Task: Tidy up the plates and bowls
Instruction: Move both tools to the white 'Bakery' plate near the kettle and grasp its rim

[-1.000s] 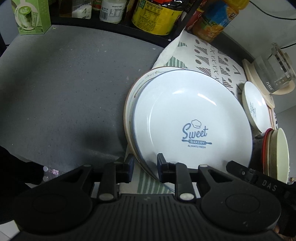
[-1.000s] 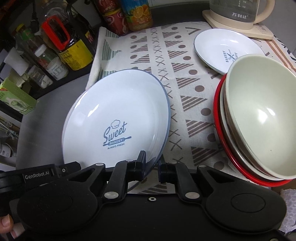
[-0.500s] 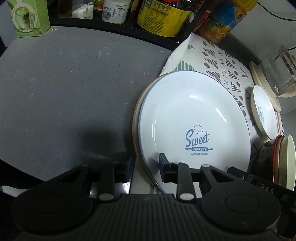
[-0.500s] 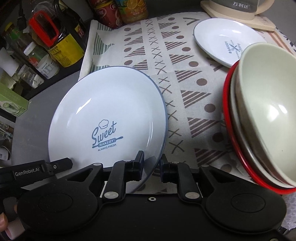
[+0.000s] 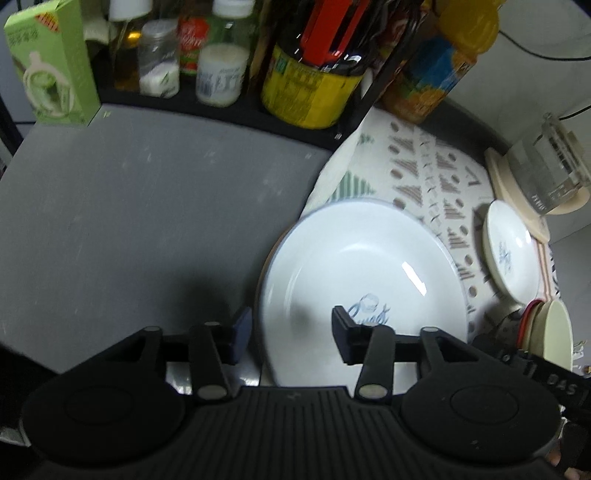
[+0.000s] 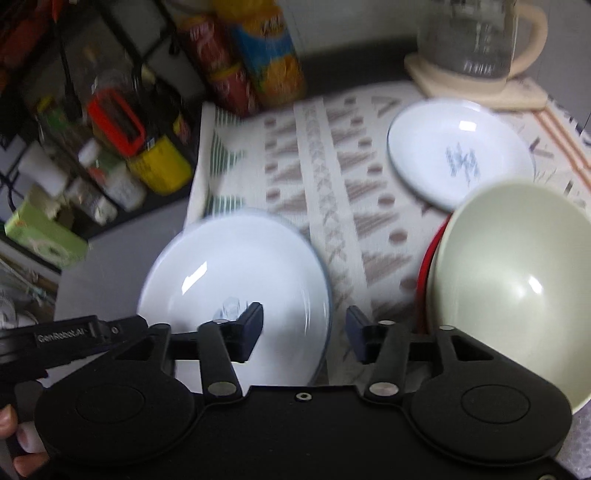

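Note:
A large white plate (image 5: 362, 280) with a blue bakery logo lies on the left end of the patterned cloth (image 5: 424, 173), on top of another plate whose brown rim just shows. My left gripper (image 5: 291, 336) is open with the plate's left rim between its fingers. My right gripper (image 6: 304, 332) is open too, straddling the right rim of the same plate (image 6: 236, 273). A small white plate (image 6: 458, 162) lies further back on the cloth. To the right, a cream bowl (image 6: 509, 280) sits in a stack with a red-rimmed one.
A glass kettle (image 6: 476, 33) on a beige base stands at the back right. A black rack with bottles and a yellow can (image 5: 306, 88) lines the back, with a green box (image 5: 51, 62) at the left. Grey countertop (image 5: 147, 221) stretches left of the cloth.
Both grippers were shut on the large plate's rim and have now opened. The plate has settled onto the plate beneath, and both views have drawn back and blurred.

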`<act>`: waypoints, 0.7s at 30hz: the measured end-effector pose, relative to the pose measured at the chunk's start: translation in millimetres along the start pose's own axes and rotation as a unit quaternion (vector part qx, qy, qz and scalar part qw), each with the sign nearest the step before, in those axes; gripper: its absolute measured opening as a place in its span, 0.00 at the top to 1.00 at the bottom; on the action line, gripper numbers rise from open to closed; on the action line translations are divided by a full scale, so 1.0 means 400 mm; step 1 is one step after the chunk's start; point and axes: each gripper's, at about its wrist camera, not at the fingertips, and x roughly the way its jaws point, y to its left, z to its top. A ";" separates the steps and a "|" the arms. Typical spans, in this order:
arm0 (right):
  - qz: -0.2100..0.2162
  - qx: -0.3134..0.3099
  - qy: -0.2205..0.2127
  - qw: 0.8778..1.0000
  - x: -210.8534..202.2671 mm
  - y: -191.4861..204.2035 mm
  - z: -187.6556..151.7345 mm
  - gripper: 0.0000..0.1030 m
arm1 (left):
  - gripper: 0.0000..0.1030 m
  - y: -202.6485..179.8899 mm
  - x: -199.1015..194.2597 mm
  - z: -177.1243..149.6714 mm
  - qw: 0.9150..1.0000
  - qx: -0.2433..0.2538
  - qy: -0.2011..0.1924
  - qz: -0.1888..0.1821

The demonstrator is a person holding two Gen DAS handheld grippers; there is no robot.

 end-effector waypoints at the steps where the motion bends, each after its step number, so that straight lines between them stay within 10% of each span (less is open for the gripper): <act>1: 0.002 0.004 -0.008 1.000 -0.007 -0.003 0.012 0.51 | 0.52 -0.009 -0.001 0.008 1.000 0.003 -0.003 -0.003; 12: -0.031 0.071 -0.096 0.992 -0.090 -0.097 0.135 0.19 | 0.31 -0.162 0.016 0.117 0.996 0.068 -0.017 -0.050; 21: -0.061 0.111 -0.127 0.984 -0.136 -0.233 0.192 0.16 | 0.27 -0.309 0.066 0.162 0.991 0.105 -0.013 -0.083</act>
